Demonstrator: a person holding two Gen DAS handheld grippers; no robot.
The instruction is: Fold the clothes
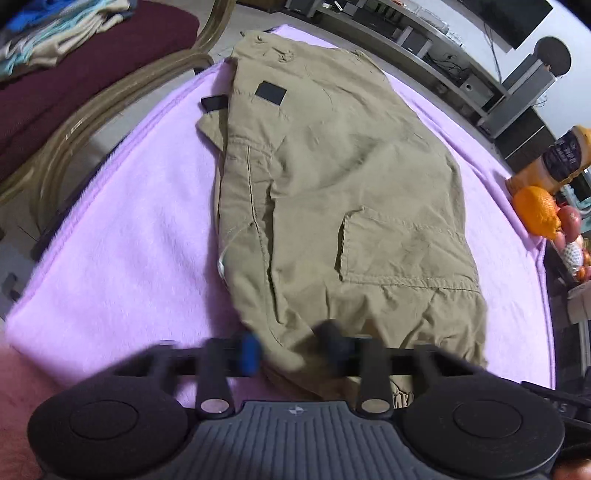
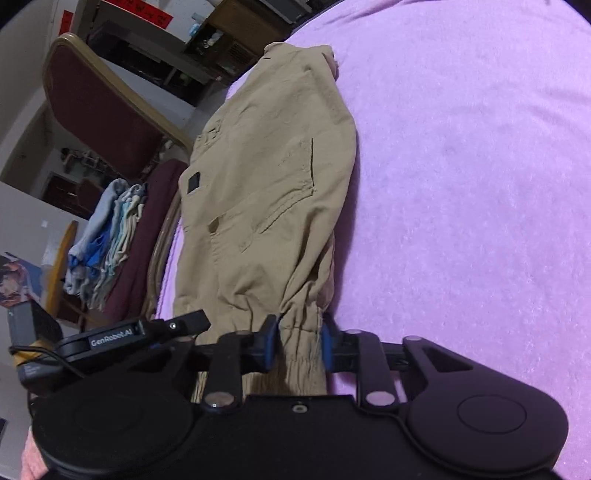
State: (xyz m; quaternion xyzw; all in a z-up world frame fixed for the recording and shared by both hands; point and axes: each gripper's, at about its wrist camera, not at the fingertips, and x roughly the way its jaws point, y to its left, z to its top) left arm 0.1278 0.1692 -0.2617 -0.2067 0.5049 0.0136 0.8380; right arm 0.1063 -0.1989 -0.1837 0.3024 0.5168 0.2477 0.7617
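Note:
Khaki cargo trousers (image 1: 332, 177) lie folded lengthwise on a lilac blanket (image 1: 129, 229). They also show in the right wrist view (image 2: 266, 192). My left gripper (image 1: 295, 349) is blurred, its blue-padded jaws standing apart around the near cloth edge. My right gripper (image 2: 299, 343) has its blue pads on either side of the elastic cuff (image 2: 301, 354), with the cloth bunched between them. The left gripper's body (image 2: 110, 338) shows beside it in the right wrist view.
A maroon chair (image 1: 92, 62) with a pile of folded clothes (image 1: 48, 33) stands left of the blanket. Oranges and a bottle (image 1: 546, 199) sit at the right edge. Shelves with electronics (image 1: 443, 48) stand behind.

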